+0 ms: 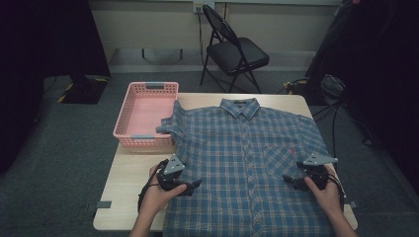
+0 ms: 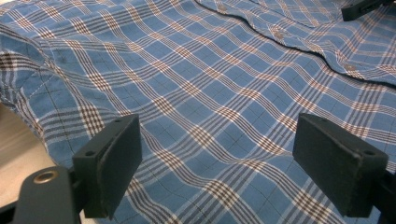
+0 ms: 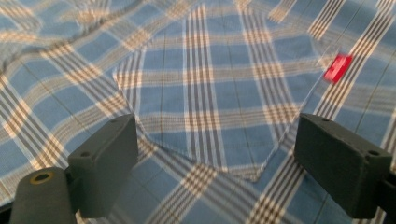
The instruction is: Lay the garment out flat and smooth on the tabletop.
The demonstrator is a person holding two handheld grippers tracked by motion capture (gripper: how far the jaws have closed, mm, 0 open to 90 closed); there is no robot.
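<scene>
A blue plaid shirt lies face up and buttoned across the tabletop, collar toward the far edge and hem hanging toward the person, likely spread this way so that it can be folded from both sides at once. One sleeve is bent up near the far left corner and rests against the pink basket, which stands on the far left part of the tabletop, probably waiting to take the folded garment. The left gripper hovers over the shirt's left side near the side seam, and the right gripper sits over the opposite side just below the chest pocket, so the 2 hands mirror each other across the button placket. In the left gripper view the fingers stand wide apart with plain plaid cloth spread between them and nothing pinched; the shirt's edge and a strip of bare wood lie just off to 1 side. In the right gripper view the fingers are equally wide, with the pocket's pointed lower corner lying between them and a small red tag farther off. Neither pair appears to have hold of the fabric; both seem poised just above it, and whether the tips touch the cloth I cannot tell.
</scene>
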